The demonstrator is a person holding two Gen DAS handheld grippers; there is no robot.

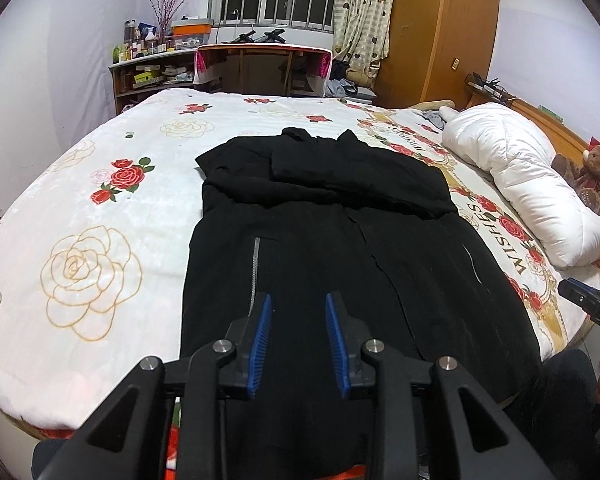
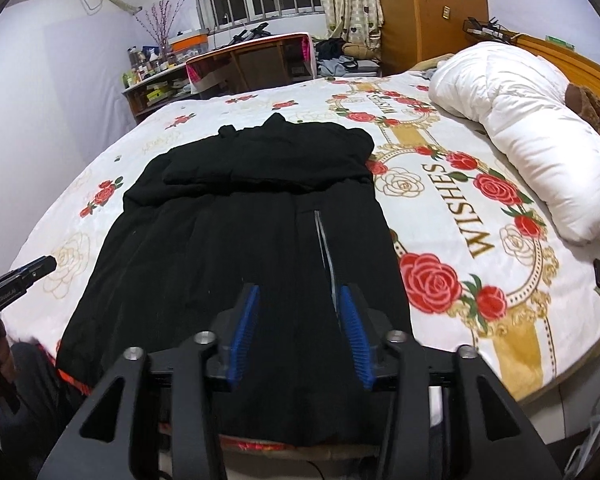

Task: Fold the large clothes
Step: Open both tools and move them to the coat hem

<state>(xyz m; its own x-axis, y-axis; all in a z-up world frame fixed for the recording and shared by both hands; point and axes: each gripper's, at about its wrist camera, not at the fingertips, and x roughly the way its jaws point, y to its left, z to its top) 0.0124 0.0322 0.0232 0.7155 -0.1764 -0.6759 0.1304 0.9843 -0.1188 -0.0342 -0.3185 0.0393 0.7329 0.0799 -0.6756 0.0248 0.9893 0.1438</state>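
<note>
Claws hover side by side over the near hem of the black coat point(image 1: 320, 248), both pointing forward along it toward the collar. Left claw point(image 1: 298, 300) gapes open, gripping nothing; right claw point(image 2: 298, 292) likewise, its blue pads point(image 2: 354, 328) apart. Coat lies flat on the floral bed point(image 1: 100, 208), sleeves folded across its chest.

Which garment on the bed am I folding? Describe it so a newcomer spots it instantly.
Start at the bed with the rose-print cover. The black coat lies flat along its middle, sleeves folded across the chest, hem toward the open left gripper and right gripper. It is the only dark item; the white duvet is bundled beside it.
</note>
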